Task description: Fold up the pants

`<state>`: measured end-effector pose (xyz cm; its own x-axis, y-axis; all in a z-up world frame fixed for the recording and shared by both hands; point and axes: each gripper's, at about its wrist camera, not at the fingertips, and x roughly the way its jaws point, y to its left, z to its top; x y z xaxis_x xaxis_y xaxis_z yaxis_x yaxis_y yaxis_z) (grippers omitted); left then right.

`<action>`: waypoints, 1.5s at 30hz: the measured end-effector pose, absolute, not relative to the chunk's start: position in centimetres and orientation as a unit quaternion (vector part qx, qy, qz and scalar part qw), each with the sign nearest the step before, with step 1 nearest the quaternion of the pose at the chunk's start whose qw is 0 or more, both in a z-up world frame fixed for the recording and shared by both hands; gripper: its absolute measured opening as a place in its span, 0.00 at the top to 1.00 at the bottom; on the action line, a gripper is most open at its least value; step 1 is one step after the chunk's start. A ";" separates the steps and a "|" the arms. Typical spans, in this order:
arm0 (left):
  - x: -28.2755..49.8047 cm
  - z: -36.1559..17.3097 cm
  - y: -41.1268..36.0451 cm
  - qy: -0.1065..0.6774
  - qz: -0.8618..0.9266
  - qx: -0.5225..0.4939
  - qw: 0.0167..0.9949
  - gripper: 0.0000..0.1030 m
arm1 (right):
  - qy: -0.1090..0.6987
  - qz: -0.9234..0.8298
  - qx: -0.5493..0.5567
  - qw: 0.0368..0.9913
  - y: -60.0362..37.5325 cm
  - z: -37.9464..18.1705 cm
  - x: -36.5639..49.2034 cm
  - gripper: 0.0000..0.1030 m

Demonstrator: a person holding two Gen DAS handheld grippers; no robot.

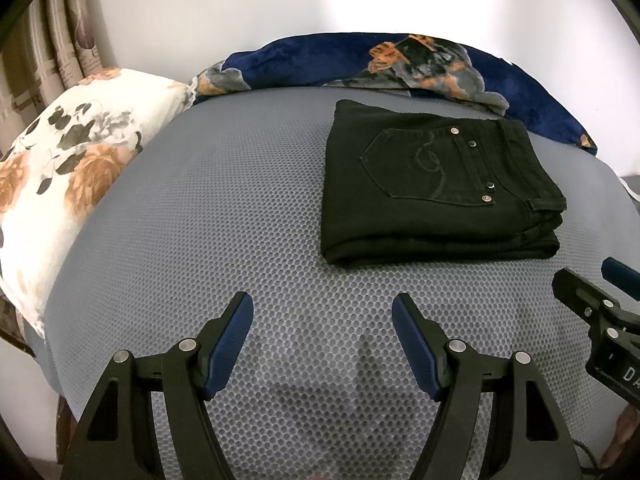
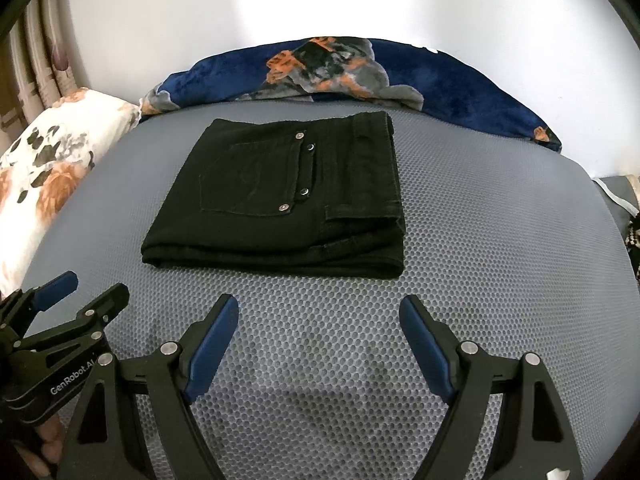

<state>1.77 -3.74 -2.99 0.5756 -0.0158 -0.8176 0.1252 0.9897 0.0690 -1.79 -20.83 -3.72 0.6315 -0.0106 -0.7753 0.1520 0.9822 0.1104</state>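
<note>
Black pants (image 1: 436, 188) lie folded into a compact rectangle on the grey honeycomb mat (image 1: 224, 216), back pocket and rivets facing up. They also show in the right wrist view (image 2: 280, 204), with the mat (image 2: 500, 240) around them. My left gripper (image 1: 322, 316) is open and empty, hovering over the mat, short of the pants and to their left. My right gripper (image 2: 319, 318) is open and empty, just in front of the folded pants. Each gripper shows at the edge of the other's view: the right one (image 1: 592, 280) and the left one (image 2: 86, 288).
A white floral pillow (image 1: 60, 176) lies at the left edge of the bed. A dark blue blanket with orange and grey print (image 1: 400, 64) is bunched along the back against the white wall. Curtains (image 1: 48, 40) hang at far left.
</note>
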 end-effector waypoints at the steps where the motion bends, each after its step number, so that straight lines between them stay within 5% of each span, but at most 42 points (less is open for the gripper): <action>1: 1.8 -3.0 -3.7 0.459 -0.040 0.060 0.886 0.30 | 0.427 -0.044 0.082 0.899 -20.8 -3.8 -1.7 0.22; 45: 2.1 -3.0 -3.9 0.456 -0.039 0.072 0.886 0.30 | 0.440 -0.038 0.077 0.894 -20.5 -4.7 -1.4 0.22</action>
<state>2.06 -3.92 -3.03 0.5807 -0.0046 -0.8141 0.1351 0.9867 0.0908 -1.43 -20.47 -4.68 0.6090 -0.0009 -0.7931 0.1364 0.9852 0.1037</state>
